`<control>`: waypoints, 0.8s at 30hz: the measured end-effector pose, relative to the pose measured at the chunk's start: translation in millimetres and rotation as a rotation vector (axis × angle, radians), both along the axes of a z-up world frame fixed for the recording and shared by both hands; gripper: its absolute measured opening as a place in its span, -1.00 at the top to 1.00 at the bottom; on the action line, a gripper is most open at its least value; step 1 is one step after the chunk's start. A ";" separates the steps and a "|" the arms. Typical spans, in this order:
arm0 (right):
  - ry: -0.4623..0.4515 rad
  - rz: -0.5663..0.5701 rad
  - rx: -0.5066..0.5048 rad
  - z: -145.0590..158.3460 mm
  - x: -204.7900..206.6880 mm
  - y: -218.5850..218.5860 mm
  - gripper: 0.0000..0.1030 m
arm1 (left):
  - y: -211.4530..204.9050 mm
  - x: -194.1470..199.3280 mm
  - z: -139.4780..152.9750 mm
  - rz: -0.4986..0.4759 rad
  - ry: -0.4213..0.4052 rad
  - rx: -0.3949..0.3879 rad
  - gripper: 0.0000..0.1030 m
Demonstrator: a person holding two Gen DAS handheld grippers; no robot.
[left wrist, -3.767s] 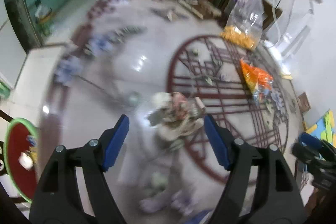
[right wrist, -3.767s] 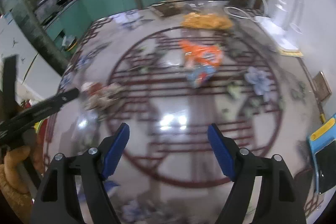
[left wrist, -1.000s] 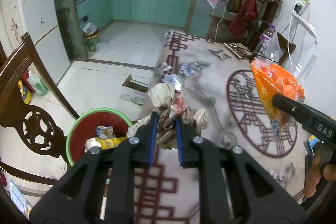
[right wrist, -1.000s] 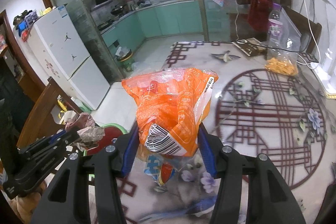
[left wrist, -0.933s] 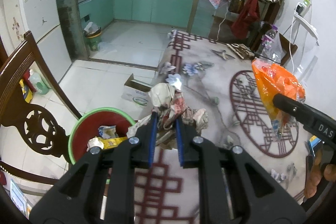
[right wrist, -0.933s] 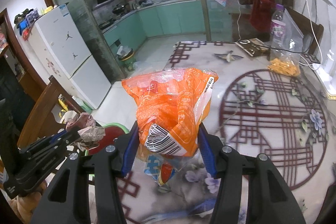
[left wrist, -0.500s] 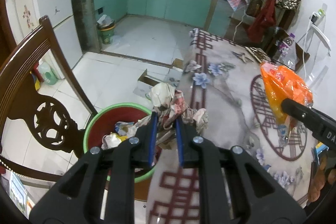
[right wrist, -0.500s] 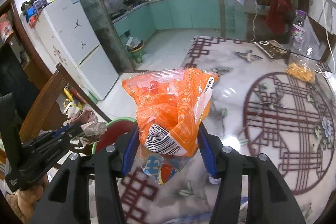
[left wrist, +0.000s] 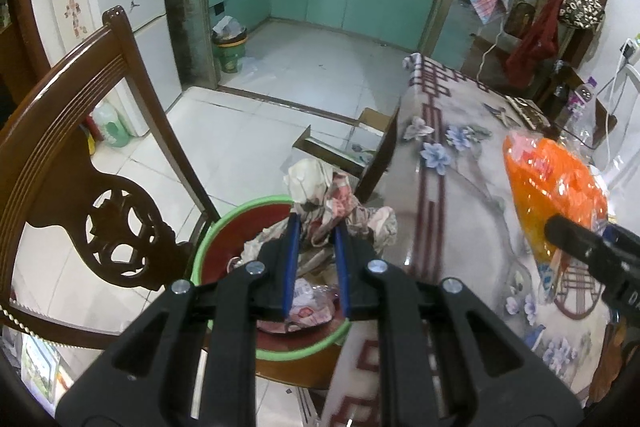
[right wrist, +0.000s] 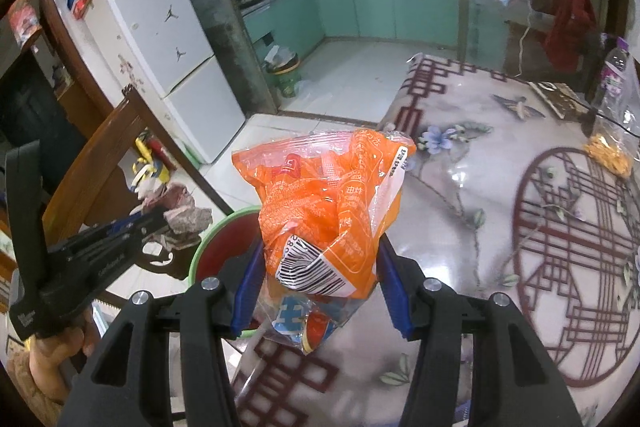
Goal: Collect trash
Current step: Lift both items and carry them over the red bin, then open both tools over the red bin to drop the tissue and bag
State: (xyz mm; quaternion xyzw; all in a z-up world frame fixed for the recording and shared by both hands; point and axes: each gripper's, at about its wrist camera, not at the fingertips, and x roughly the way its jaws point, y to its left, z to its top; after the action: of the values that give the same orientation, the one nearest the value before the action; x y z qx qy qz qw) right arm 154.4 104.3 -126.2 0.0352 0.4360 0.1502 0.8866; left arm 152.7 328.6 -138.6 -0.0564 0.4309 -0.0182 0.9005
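My left gripper is shut on a crumpled wad of paper trash and holds it above a red bin with a green rim that stands on a chair seat beside the table. The bin holds other scraps. My right gripper is shut on an orange plastic snack bag, held over the table edge just right of the bin. The left gripper and its wad show at the left of the right wrist view; the orange bag shows at the right of the left wrist view.
A carved wooden chair back rises left of the bin. The table has a floral and red-lattice cover. A clear bag of yellow snacks and a bottle stand at its far side. A cardboard box lies on the tiled floor.
Both grippers have moved left toward the table edge with their loads. The left gripper with the wad is now over the bin; the right gripper with the orange bag is closer to it.
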 end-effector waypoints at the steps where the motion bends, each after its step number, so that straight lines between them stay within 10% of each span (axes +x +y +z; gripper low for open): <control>1: 0.005 0.007 -0.004 -2.3 1.6 3.2 0.00 | 2.8 3.0 -1.7 0.006 0.004 0.003 0.69; 24: 0.162 0.294 -0.144 -78.4 47.1 96.9 -0.08 | 40.4 44.7 -31.8 0.123 0.066 0.052 0.48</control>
State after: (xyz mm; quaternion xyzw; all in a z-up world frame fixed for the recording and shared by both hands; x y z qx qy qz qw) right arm 201.5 201.3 -204.6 -0.0804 0.5159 0.2436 0.8173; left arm 197.4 369.0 -170.4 -0.0600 0.4565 0.0500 0.8863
